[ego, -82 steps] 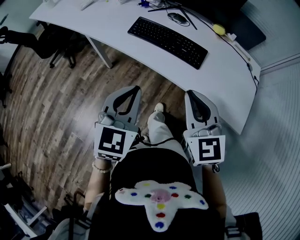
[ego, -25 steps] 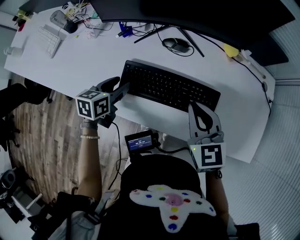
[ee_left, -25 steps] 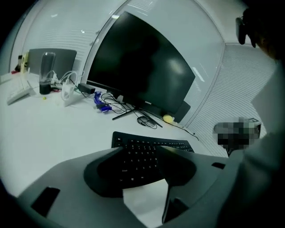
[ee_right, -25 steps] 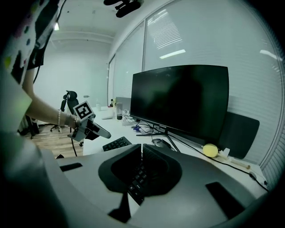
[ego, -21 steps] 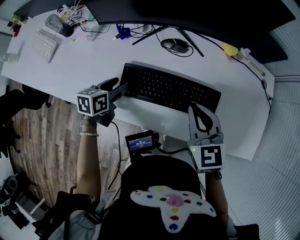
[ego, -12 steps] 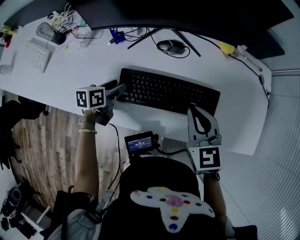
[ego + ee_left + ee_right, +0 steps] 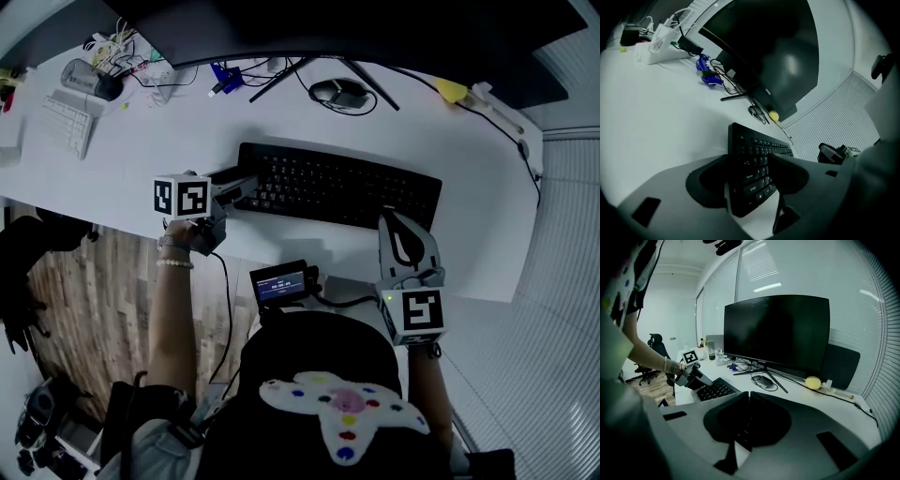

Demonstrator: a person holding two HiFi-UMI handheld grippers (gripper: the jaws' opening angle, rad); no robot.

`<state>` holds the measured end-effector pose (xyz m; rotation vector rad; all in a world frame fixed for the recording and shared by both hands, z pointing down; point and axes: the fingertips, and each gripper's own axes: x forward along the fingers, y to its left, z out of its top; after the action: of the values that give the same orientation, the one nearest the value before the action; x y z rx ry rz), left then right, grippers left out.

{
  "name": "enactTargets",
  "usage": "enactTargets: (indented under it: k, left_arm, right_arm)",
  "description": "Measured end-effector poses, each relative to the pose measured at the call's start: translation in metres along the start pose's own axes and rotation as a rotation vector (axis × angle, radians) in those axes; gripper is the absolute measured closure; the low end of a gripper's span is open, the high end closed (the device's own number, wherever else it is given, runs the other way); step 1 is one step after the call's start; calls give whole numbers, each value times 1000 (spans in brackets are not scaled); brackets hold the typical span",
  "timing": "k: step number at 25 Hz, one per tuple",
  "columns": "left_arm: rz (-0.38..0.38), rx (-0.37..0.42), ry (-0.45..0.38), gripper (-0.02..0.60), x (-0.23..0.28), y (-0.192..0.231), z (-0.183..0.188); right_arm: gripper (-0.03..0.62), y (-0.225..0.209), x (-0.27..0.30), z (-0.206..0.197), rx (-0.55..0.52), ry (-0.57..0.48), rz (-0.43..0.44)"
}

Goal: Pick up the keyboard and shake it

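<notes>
White bench (image 7: 159, 150) carries all items. Well left of and beyond the left tool sits a white keypad (image 7: 66, 125) beside a cable tangle (image 7: 112, 49). Left tool (image 7: 246, 184) is rolled on its side and clenched on the black keyboard (image 7: 337, 187) at its left end; in the left gripper view the left tool (image 7: 750, 180) has that end of the keyboard (image 7: 754, 159) between its jaws, both jaws touching it. Bead bracelet (image 7: 174, 263) on the wrist behind the tool. Keyboard lies flat on the bench, running from the left tool's jaws across to the right tool's tips. Small lit screen (image 7: 281, 284) sits at the bench's near edge, between the two tools. Beyond the keyboard: mouse (image 7: 337, 92) and monitor stand legs (image 7: 309, 67). Right tool (image 7: 394, 217) points forward, tips over the keyboard's near right corner; in the right gripper view the right tool (image 7: 749, 397) has its jaws pressed together, gripping nothing. Straight ahead of it stands the dark monitor (image 7: 778, 329). Yellow round object (image 7: 449, 90) lies ahead and right of the right tool.
</notes>
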<state>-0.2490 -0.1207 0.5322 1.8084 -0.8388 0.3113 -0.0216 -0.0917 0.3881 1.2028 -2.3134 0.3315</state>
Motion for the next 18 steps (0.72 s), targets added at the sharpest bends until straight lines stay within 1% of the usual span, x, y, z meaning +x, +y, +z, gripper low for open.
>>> enactTargets:
  k: [1,2,5,7,9,13,15,18]
  left_arm:
    - [6,6,4,302,0,2,0]
    - [16,12,8,320,0,4,0]
    - [59,43,26,391,0,10,-1]
    - [65,52,33,395,0,11,-2]
    - [56,46,34,399,0,11,-2]
    - [48,31,19,403,-4,9,-3]
    - [55,30,6,408,-9,7,0]
    - [60,34,-4,420,-10,2,2]
  right_arm:
    - [559,-1,1,-1,6,4,-3]
    - [559,-3,2,-3,12,8,-5]
    - [559,-7,5,-9,27,27,-11]
    - [559,-10,6,-18,46,61,-15]
    - [559,-16,8,-31,79,98,-18]
    - [557,-38,10,-59,174,135,-29]
    - [556,-54,10,-75,221,168,-34]
    - [546,-89,6,-98,293,204,-71]
